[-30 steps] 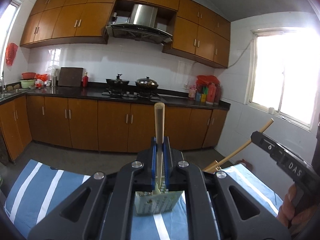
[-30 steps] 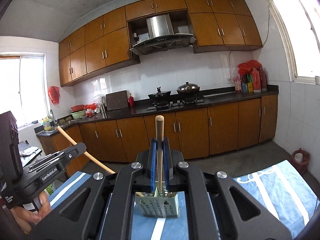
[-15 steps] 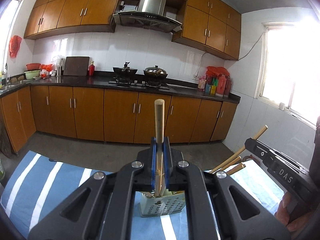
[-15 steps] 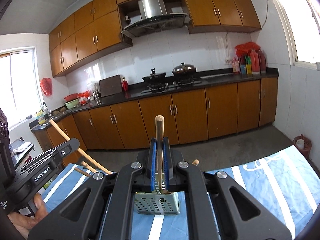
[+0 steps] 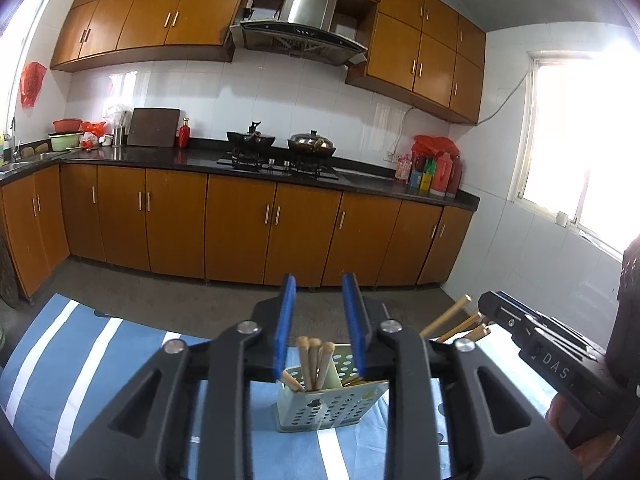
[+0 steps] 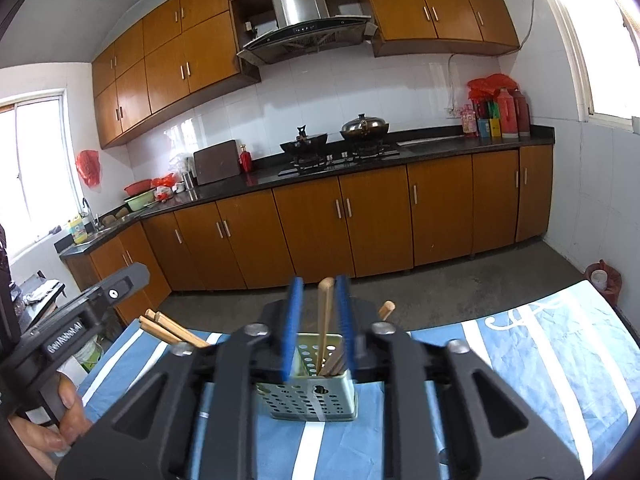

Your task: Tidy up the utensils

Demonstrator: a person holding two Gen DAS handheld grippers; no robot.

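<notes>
Releasing is the step in hand: both grippers have just been opening over the perforated metal utensil holder [image 5: 332,400], which stands on the blue striped tablecloth [image 5: 80,360].

Left gripper [image 5: 319,316]: jaws apart, nothing pinched. Three wooden chopsticks [image 5: 314,362] stand upright in the holder's compartment below the gap, tops clear of the blue pads [image 5: 285,320].

Right gripper [image 6: 319,320]: jaws apart, one wooden chopstick [image 6: 325,320] between them, leaning toward the 1 o'clock pad. Cannot tell whether it touches that pad; it does not look clamped, and its lower end is in the holder.

To do it well, my read:
- open the right jaws wider before backing off, so the pad doesn't drag the stick out
- withdraw straight up along the stick, no sideways sweep, since the holder looks light and tippy
- move one hand at a time; the two tools sit close over the same holder

View differences:
- left wrist: shows the standing bundle from above and more chopstick ends [image 5: 460,322] poking out at 3 o'clock beside the other tool's body
- right wrist: shows the stick between the jaws, loose chopstick ends [image 6: 172,330] at 9 o'clock, another end [image 6: 386,310] at 1 o'clock, and the person's hand [image 6: 48,428] on the left tool's grip
</notes>
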